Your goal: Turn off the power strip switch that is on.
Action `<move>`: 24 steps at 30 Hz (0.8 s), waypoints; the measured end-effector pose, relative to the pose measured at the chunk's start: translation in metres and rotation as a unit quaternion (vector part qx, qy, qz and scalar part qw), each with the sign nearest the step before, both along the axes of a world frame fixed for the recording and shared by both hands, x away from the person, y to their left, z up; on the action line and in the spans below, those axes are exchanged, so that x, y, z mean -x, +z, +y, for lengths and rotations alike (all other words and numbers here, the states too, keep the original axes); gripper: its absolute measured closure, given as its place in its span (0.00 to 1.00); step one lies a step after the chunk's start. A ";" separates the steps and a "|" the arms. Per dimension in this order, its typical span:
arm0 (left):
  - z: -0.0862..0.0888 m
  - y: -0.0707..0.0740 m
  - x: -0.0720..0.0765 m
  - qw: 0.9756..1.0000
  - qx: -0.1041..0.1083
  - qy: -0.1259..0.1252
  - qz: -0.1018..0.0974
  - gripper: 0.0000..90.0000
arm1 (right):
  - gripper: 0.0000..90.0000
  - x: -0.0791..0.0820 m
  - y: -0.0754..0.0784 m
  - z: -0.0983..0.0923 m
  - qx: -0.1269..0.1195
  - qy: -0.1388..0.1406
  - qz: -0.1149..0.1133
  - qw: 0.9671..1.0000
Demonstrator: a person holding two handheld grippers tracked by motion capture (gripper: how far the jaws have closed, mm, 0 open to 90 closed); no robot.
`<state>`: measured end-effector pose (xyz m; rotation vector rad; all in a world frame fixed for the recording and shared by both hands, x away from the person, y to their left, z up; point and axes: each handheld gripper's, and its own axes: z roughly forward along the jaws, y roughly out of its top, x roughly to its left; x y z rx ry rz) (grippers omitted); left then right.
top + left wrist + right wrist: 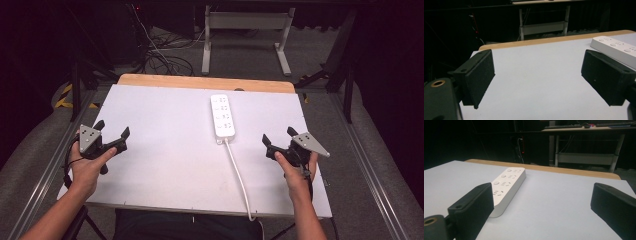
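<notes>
A white power strip (223,116) with several sockets lies lengthwise on the white table top (165,150), a little right of the middle; its white cord (240,177) runs toward me and drops over the near edge. My left gripper (112,130) rests at the table's left side, open, nothing between its jaws. In the left gripper view the strip (616,48) shows at far right beyond the gripper (537,80). My right gripper (279,137) is open at the right side; its own view has the strip (506,186) ahead to the left of the gripper (541,207).
A wooden strip (205,82) borders the table's far edge. Beyond it on the floor stand a white desk frame (245,35) and tangled cables (160,55). Metal rails (370,170) run along both sides of the table.
</notes>
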<state>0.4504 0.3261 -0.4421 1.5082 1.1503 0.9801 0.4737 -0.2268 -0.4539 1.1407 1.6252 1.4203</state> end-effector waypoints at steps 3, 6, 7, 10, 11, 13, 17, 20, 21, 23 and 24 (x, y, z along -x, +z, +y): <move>0.000 0.000 0.000 1.000 0.000 0.001 -0.001 0.13 | 0.06 0.000 0.000 0.001 0.001 0.002 0.000 1.000; 0.000 0.000 0.000 1.000 0.000 0.000 -0.002 0.13 | 0.06 0.000 0.000 0.000 0.000 0.000 -0.001 1.000; 0.000 0.000 0.000 1.000 -0.001 0.000 -0.001 0.13 | 0.06 0.000 0.000 0.000 0.000 -0.001 -0.001 1.000; 0.000 0.000 0.000 1.000 0.000 -0.001 -0.001 0.13 | 0.06 -0.001 0.000 0.000 -0.001 -0.001 -0.002 1.000; 0.000 0.000 0.000 1.000 0.000 -0.001 0.000 0.13 | 0.06 0.000 0.000 0.000 -0.001 -0.002 0.001 1.000; 0.000 0.000 0.000 1.000 -0.002 -0.001 0.000 0.13 | 0.06 -0.001 0.000 0.000 -0.001 -0.002 0.002 1.000; 0.000 0.000 0.000 1.000 -0.002 -0.002 0.000 0.13 | 0.06 -0.001 0.000 0.000 0.000 -0.001 0.003 1.000; -0.001 0.000 -0.001 1.000 0.000 -0.002 0.000 0.13 | 0.06 0.000 0.000 0.000 0.000 -0.002 0.004 1.000; -0.001 0.000 -0.001 1.000 0.000 -0.002 0.000 0.13 | 0.06 0.000 0.000 0.000 0.000 -0.002 0.004 1.000; -0.002 -0.001 -0.002 1.000 -0.001 -0.004 0.001 0.13 | 0.06 0.000 0.000 0.000 -0.001 -0.003 0.003 1.000; -0.002 0.000 -0.002 1.000 -0.002 -0.003 0.000 0.13 | 0.06 0.000 0.000 0.000 -0.001 -0.003 0.003 1.000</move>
